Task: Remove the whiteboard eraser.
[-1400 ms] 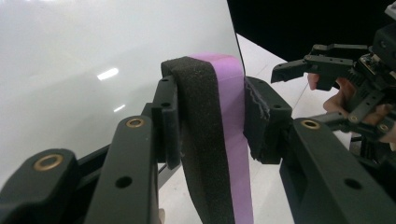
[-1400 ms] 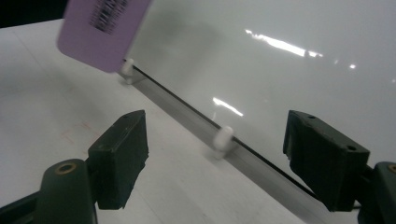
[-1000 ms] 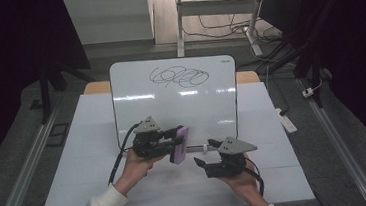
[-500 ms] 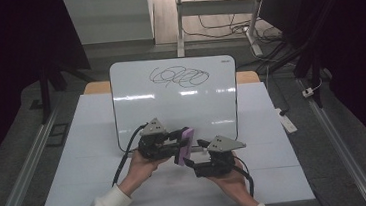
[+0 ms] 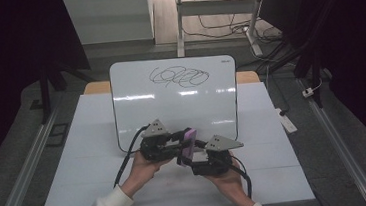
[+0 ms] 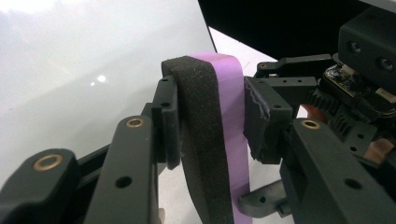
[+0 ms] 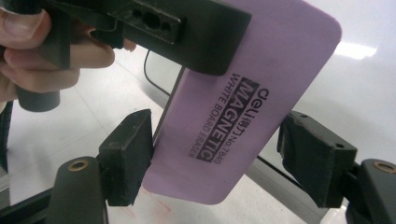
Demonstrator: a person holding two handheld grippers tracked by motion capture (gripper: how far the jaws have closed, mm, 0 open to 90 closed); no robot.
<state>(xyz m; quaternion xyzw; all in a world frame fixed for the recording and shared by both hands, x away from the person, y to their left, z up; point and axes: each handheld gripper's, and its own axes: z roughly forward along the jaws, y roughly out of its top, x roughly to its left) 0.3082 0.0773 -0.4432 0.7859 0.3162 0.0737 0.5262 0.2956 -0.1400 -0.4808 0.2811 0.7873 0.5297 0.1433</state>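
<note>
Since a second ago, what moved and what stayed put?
The right hand-held gripper moved in toward the left hand-held gripper, and its jaws have just been closing around the purple eraser; one pad touches it, the other stands apart. The left one stayed clamped on the eraser. The whiteboard and its scribble are unchanged.

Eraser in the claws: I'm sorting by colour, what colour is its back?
Purple, with dark print; the eraser shows best in the right gripper view.
</note>
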